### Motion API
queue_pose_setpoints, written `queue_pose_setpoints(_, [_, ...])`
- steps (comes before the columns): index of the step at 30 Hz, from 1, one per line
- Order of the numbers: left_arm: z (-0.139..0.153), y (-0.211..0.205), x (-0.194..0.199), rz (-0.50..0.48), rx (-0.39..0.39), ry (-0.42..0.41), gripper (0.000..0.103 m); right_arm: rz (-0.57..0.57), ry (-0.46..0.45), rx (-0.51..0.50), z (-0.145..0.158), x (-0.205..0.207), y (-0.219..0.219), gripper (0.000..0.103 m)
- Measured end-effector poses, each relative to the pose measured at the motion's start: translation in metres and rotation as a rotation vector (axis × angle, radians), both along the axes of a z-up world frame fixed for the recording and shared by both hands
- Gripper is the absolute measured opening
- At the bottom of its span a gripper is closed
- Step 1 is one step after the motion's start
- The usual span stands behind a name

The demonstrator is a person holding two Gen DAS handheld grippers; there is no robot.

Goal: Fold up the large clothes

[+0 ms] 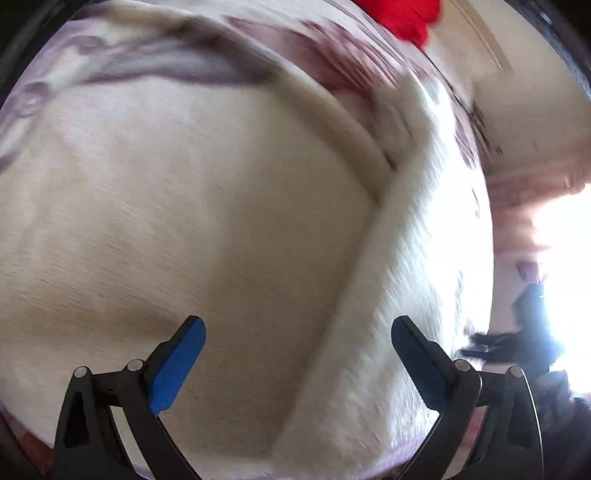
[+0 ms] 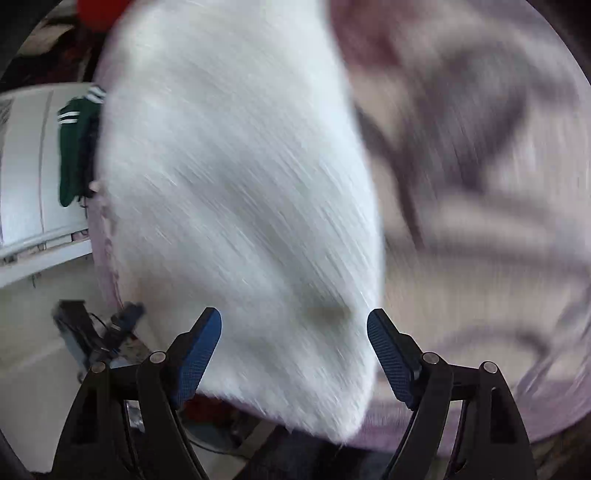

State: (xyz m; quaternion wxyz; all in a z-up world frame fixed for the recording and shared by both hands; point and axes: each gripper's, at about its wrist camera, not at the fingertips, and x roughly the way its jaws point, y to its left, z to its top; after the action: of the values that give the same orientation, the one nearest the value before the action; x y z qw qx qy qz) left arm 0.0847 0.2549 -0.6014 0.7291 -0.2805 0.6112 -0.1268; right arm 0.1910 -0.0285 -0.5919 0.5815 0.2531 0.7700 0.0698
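Note:
A large white fleecy garment (image 1: 184,206) lies spread on a bed cover with purple and maroon patterns (image 1: 155,62). A folded-over band of it (image 1: 399,288) runs diagonally down the right side. My left gripper (image 1: 297,325) hovers above the garment with its jaws wide apart and nothing between the blue pads. In the right wrist view the same white garment (image 2: 229,184) fills the middle, blurred by motion, with its edge along the patterned cover (image 2: 480,206). My right gripper (image 2: 294,317) stands open above that edge, holding nothing.
A red cloth (image 1: 406,18) lies at the far end of the bed. A dark green garment with white stripes (image 2: 74,147) hangs by a white radiator or rail (image 2: 29,166) at the left. A dark stand (image 2: 92,336) stands on the pale floor. Bright window glare (image 1: 561,258) at right.

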Motion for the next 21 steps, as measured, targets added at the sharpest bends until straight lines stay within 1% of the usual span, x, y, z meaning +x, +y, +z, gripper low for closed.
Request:
queue_pose_setpoints(1, [-0.003, -0.012, -0.003, -0.048, 0.010, 0.012, 0.064, -0.048, 0.052, 0.025, -0.017, -0.024, -0.008, 0.083])
queue_pose_setpoints(2, [-0.005, -0.019, -0.004, -0.079, 0.000, 0.026, 0.024, -0.105, 0.092, 0.071, -0.033, -0.048, -0.014, 0.083])
queue_pose_setpoints(3, [-0.005, -0.022, -0.004, -0.090, -0.022, 0.035, 0.014, -0.146, 0.113, 0.100, -0.043, -0.064, -0.017, 0.083])
queue_pose_setpoints(4, [0.001, -0.024, -0.008, -0.073, -0.020, 0.017, 0.014, -0.184, 0.116, 0.133, -0.050, -0.078, -0.018, 0.074])
queue_pose_setpoints(5, [0.012, -0.027, -0.012, -0.072, -0.015, 0.003, 0.011, -0.218, 0.093, 0.156, -0.051, -0.091, -0.018, 0.038])
queue_pose_setpoints(6, [0.020, -0.029, -0.016, -0.077, -0.018, -0.005, 0.010, -0.223, 0.076, 0.124, -0.050, -0.098, -0.019, 0.027])
queue_pose_setpoints(7, [0.029, -0.026, -0.021, -0.066, -0.033, -0.013, 0.009, -0.232, 0.052, 0.103, -0.046, -0.104, -0.020, 0.022])
queue_pose_setpoints(8, [0.032, -0.022, -0.019, -0.056, -0.048, -0.014, 0.009, -0.247, 0.032, 0.094, -0.040, -0.107, -0.023, 0.020])
queue_pose_setpoints(9, [0.037, -0.021, -0.024, -0.055, -0.060, -0.017, 0.009, -0.258, 0.019, 0.086, -0.035, -0.110, -0.025, 0.020])
queue_pose_setpoints(10, [0.038, -0.022, -0.027, -0.071, -0.030, -0.016, 0.009, -0.259, 0.008, 0.075, -0.030, -0.111, -0.027, 0.019])
queue_pose_setpoints(12, [0.024, -0.027, -0.032, -0.124, 0.048, -0.005, 0.009, -0.246, -0.013, 0.041, -0.024, -0.114, -0.030, 0.018])
queue_pose_setpoints(13, [0.011, -0.027, -0.034, -0.148, 0.092, 0.018, 0.009, -0.234, -0.008, 0.035, -0.026, -0.114, -0.029, 0.018])
queue_pose_setpoints(14, [0.004, -0.022, -0.035, -0.157, 0.096, 0.028, 0.009, -0.231, 0.004, 0.025, -0.032, -0.115, -0.029, 0.018])
queue_pose_setpoints(15, [0.000, -0.018, -0.035, -0.133, 0.071, 0.040, 0.009, -0.225, 0.011, 0.023, -0.038, -0.115, -0.030, 0.018])
queue_pose_setpoints(16, [-0.002, -0.010, -0.033, -0.107, 0.025, 0.046, 0.010, -0.203, 0.015, 0.030, -0.044, -0.113, -0.027, 0.019])
queue_pose_setpoints(17, [0.000, -0.005, -0.033, -0.096, 0.008, 0.046, 0.013, -0.176, 0.015, 0.041, -0.048, -0.109, -0.026, 0.021])
queue_pose_setpoints(18, [0.002, 0.004, -0.032, -0.081, -0.034, 0.039, 0.013, -0.173, 0.011, 0.066, -0.050, -0.107, -0.027, 0.025])
queue_pose_setpoints(19, [0.002, 0.010, -0.030, -0.076, -0.073, 0.034, 0.015, -0.178, 0.009, 0.096, -0.050, -0.107, -0.030, 0.031])
queue_pose_setpoints(20, [0.001, 0.013, -0.030, -0.076, -0.093, 0.032, 0.024, -0.189, 0.005, 0.134, -0.052, -0.107, -0.036, 0.045])
queue_pose_setpoints(21, [-0.004, 0.017, -0.028, -0.073, -0.132, 0.036, 0.031, -0.207, -0.016, 0.164, -0.052, -0.108, -0.044, 0.053])
